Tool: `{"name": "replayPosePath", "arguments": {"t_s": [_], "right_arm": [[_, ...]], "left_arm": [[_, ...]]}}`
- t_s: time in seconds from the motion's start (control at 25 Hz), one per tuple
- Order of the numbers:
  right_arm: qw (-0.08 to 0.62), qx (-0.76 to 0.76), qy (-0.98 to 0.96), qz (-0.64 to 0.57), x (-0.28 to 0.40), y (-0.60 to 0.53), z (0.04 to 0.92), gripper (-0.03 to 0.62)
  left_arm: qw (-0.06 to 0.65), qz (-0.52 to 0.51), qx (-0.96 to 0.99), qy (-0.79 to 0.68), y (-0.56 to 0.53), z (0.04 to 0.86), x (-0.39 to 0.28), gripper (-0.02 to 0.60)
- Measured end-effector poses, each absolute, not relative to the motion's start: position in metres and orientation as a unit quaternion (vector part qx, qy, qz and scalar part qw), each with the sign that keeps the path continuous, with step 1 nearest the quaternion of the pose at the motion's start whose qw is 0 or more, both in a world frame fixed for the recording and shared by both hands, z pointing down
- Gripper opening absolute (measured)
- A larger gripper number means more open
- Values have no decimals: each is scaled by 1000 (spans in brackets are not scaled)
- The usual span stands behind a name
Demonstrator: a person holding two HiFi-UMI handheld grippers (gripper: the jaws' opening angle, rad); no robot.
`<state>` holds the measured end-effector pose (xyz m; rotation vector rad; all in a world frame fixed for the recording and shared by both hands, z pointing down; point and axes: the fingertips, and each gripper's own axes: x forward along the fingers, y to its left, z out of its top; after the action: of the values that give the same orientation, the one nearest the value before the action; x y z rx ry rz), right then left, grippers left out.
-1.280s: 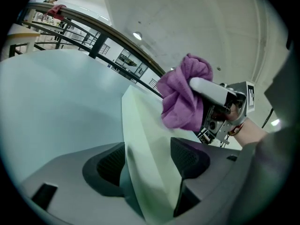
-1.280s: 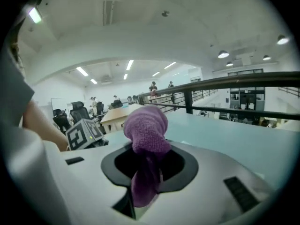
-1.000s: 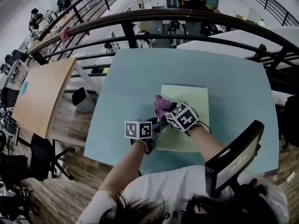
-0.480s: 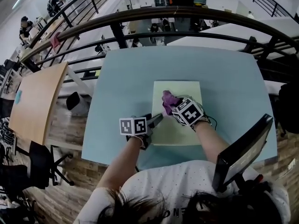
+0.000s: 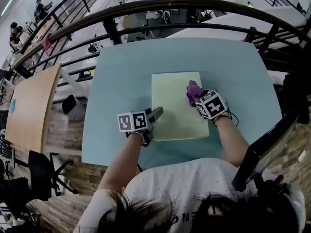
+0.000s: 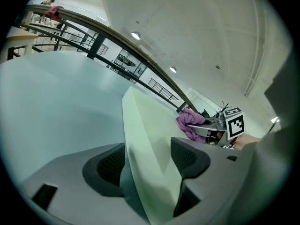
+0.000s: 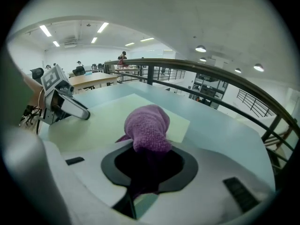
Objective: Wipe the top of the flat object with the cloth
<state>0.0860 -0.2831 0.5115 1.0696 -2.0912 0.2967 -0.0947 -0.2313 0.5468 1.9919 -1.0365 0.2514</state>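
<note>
i see a pale green flat rectangular sheet [image 5: 177, 110] lying on the light blue table top [image 5: 121, 76], roughly in the middle and towards my near side. its long sides run away from me.

my left gripper [image 6: 150, 158] is closed on the sheet. in the left gripper view one dark ribbed pad sits on each side of the sheet's edge, and the green surface runs straight out from between them. in the head view the pinch is on the sheet's left edge, in the half nearer to me, with the marker cube just off the sheet over the table.

my right gripper [image 7: 147, 158] is clamped on a purple knitted cloth [image 7: 149, 125]. the cloth bulges out in front of the jaws as a rounded wad, and its dark lower part fills the gap between the pads. in the head view the wad lies on top of the sheet, near the right edge and in the far half, with the right gripper just behind it over the sheet. whether the wad presses on the surface or only meets it lightly, i cannot tell.

the two grippers are well apart, on opposite sides of the sheet. a dark curved metal railing [image 5: 146, 8] runs beyond the table's far edge.
</note>
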Motion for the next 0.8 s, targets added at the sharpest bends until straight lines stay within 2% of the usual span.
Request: {"name": "replayPosePath", "arguments": {"t_s": [0.2, 0.36, 0.44, 0.56, 0.64, 0.72, 0.8], "right_arm": [[369, 455, -798, 142, 117, -279, 513, 89], [444, 484, -736, 164, 164, -265, 526, 89], [391, 499, -755, 169, 161, -266, 510, 87], [245, 470, -835, 147, 105, -289, 442, 91], [176, 417, -883, 120, 49, -296, 398, 94], [161, 352, -916, 101, -7, -291, 385, 94], [194, 289, -932, 101, -54, -276, 409, 93]], "left_arm": [[426, 99, 798, -414, -229, 549, -96, 301], [433, 95, 796, -413, -228, 548, -96, 301], [432, 96, 796, -414, -226, 547, -95, 301], [431, 97, 796, -414, -228, 545, -91, 301], [432, 96, 796, -413, -228, 545, -90, 301], [432, 95, 796, -414, -228, 546, -91, 301], [430, 94, 796, -415, -227, 547, -92, 301]]}}
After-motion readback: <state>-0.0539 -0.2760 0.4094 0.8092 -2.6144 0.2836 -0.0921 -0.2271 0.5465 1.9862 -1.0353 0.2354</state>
